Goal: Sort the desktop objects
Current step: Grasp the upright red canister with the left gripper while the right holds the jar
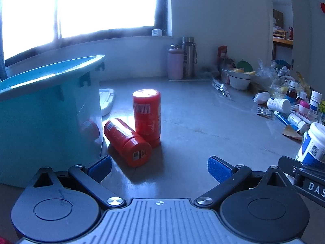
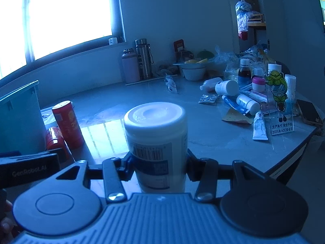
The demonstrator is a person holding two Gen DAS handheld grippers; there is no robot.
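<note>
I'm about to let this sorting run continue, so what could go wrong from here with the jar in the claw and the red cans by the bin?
1. The right claw grips the white plastic jar with the blue label low on its body, so it might tip.
2. The upright red cylindrical can touches the lying red can; taking one with the open left claw may topple or roll the other.
3. The teal plastic bin stands close, leaving little room.
</note>
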